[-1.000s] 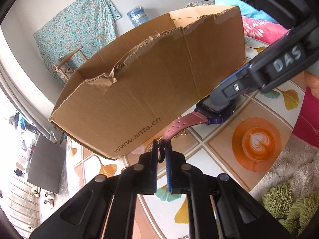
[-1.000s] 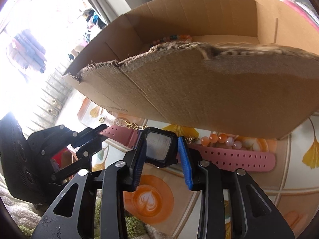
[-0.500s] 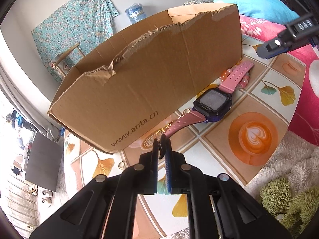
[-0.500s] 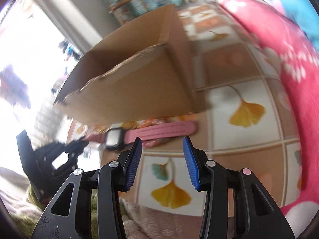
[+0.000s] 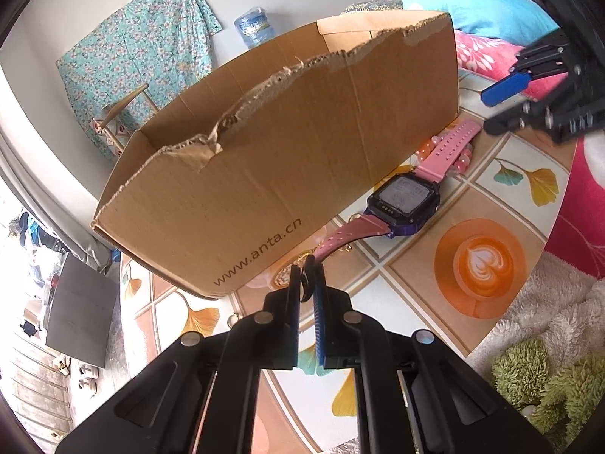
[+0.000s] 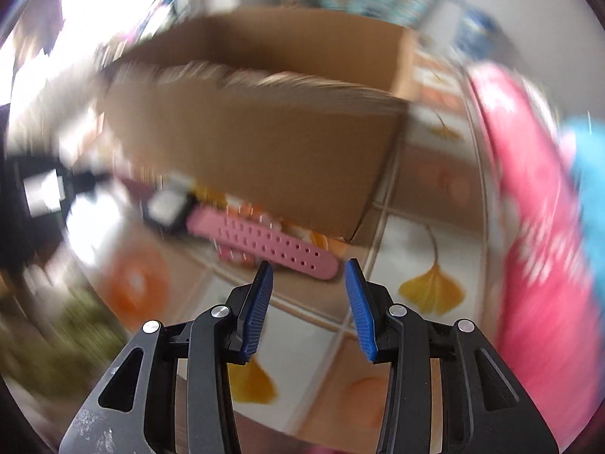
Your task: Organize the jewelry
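The left gripper still pinches the near end of the watch strap, jaws nearly closed. The watch lies on the counter just right of the box, over pink beads. The right gripper has let the watch face go and drawn back; its jaws hang wide, empty, near the strap's far tip.

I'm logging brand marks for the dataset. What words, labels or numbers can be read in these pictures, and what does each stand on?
"www.anta.cn": printed in dark letters on the near outer wall of the cardboard box.
Watch screen: it shows faint digits, too small to read.
Right wrist view: too blurred by motion to read anything.
Nothing readable on the left gripper or right gripper.
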The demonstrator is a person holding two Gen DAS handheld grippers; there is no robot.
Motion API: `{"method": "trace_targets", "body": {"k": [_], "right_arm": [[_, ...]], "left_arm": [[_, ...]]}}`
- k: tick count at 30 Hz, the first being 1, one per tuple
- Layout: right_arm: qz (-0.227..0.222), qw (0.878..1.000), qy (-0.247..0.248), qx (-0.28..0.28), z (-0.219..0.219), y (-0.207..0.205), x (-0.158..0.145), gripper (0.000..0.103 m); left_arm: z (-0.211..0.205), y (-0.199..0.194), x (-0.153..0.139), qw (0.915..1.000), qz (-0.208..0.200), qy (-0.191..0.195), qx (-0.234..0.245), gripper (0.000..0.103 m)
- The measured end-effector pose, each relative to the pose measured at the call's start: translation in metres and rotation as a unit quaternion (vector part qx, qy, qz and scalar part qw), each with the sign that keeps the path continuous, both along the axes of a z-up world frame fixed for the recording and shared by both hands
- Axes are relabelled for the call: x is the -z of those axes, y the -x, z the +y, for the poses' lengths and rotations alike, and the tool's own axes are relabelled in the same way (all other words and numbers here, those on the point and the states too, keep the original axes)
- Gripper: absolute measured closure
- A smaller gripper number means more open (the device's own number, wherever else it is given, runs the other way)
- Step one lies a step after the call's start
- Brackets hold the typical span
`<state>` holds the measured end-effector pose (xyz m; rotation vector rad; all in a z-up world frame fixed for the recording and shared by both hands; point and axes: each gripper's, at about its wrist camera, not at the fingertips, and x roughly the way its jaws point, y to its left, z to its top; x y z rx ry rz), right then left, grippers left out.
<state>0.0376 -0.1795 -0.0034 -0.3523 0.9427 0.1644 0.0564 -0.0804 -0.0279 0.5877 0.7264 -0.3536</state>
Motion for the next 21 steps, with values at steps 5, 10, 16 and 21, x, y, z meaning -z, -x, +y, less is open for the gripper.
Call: {"method": "trace_targets", "body": {"k": [5, 10, 16, 21], "right_arm": [[0.006, 0.991, 0.103, -0.081, 0.013, -0.003, 0.007, 0.068], [0.007, 0.967, 0.195, -0.162, 0.026, -0.002, 0.016, 0.074], [0.017, 0.942, 0.251, -0.222, 0.037, 0.0, 0.028, 0.083], [0.01, 0.939, 0.262, -0.223, 0.04, 0.008, 0.033, 0.1]], "left_arm": [[0.003, -0.003, -0.008, 0.9999, 0.004, 0.012, 0.006, 0.097], [0.003, -0.004, -0.014, 0.9998, 0.006, 0.017, 0.01, 0.097], [0.002, -0.006, -0.019, 0.9996, 0.009, 0.023, 0.013, 0.097], [0.002, -0.006, -0.02, 0.9996, 0.005, 0.022, 0.013, 0.097]]}}
